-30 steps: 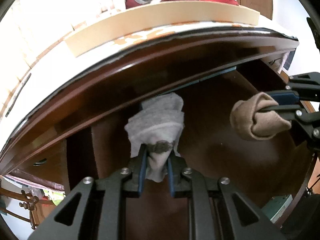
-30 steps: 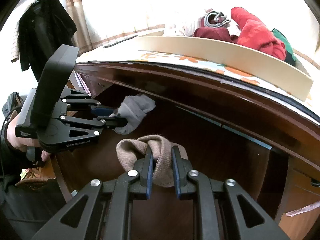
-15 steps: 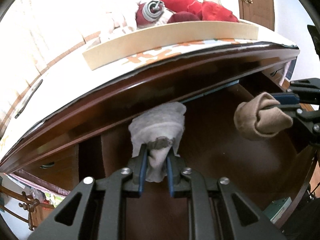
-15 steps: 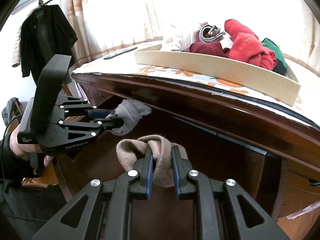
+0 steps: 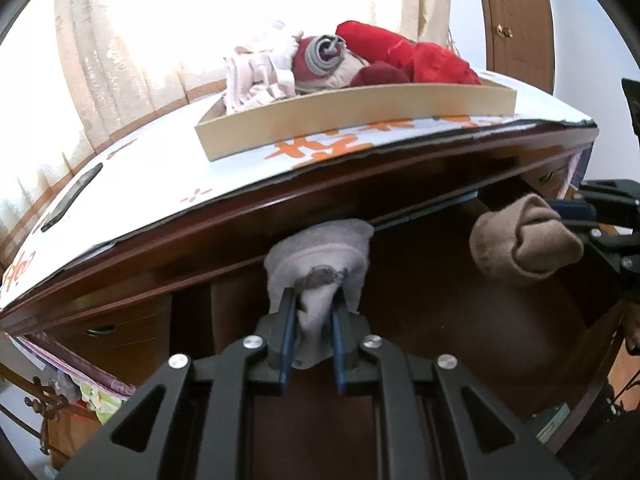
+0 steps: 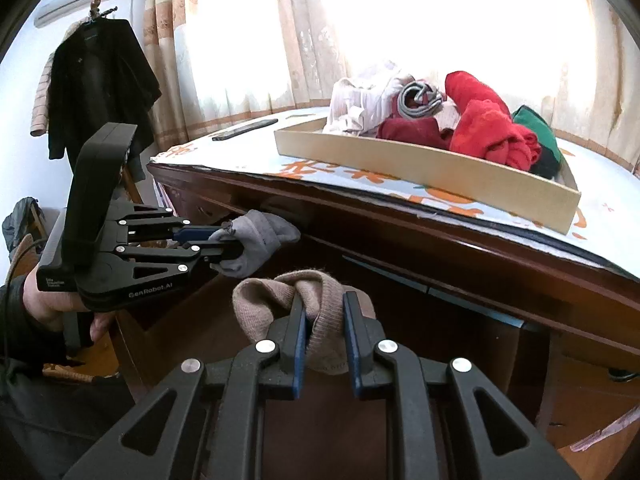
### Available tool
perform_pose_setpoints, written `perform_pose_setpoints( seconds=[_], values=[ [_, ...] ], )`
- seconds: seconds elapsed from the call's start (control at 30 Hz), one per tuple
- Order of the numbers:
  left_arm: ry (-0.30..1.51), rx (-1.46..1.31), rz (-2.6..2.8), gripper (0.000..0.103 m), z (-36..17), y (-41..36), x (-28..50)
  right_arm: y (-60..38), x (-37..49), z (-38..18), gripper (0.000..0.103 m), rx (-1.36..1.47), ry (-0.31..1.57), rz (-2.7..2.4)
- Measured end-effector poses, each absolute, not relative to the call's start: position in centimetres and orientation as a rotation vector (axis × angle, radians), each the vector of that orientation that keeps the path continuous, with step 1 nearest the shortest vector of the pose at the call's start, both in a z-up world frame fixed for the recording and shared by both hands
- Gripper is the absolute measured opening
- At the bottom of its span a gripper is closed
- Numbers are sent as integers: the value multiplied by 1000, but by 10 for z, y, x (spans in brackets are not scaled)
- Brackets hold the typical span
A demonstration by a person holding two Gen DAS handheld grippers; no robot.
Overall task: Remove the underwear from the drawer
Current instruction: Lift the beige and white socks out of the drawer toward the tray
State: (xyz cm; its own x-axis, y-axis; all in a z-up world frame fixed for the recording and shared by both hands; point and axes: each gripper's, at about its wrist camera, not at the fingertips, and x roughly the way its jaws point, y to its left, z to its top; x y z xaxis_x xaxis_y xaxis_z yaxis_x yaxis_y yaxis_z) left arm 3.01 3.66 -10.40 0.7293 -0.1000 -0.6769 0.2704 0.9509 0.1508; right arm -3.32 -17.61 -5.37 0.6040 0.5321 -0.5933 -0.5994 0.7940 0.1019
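My left gripper (image 5: 313,300) is shut on a grey rolled garment (image 5: 320,258), held over the open dark wooden drawer (image 5: 440,320). Seen from the right wrist, that left gripper (image 6: 224,242) pinches the grey roll (image 6: 256,246) at the drawer's left end. My right gripper (image 6: 324,304) is shut on a tan knitted roll (image 6: 280,300), also above the drawer. From the left wrist view the tan roll (image 5: 520,240) hangs at the right, with the right gripper's fingers (image 5: 572,212) clamped on it.
A shallow cardboard tray (image 6: 420,160) on the desk top holds a heap of red, maroon, grey, pink and green clothes (image 6: 480,128). A dark phone (image 6: 244,130) lies on the patterned desk cover. A black coat (image 6: 96,80) hangs at the left. A hand (image 6: 52,300) holds the left gripper.
Both grippers have tilted upward with their rolls still gripped, so the desk top and the tray of clothes now show more fully. The right gripper has risen slightly.
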Motion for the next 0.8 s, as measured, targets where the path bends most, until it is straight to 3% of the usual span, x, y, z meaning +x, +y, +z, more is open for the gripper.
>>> perform_pose_setpoints(
  seconds=[0.5, 0.8],
  values=[
    [640, 202, -206, 12, -83, 40, 26, -173, -37, -46, 19, -138, 590, 657],
    [556, 200, -221, 10, -46, 37, 26, -168, -33, -5, 19, -141, 525, 687]
  ],
)
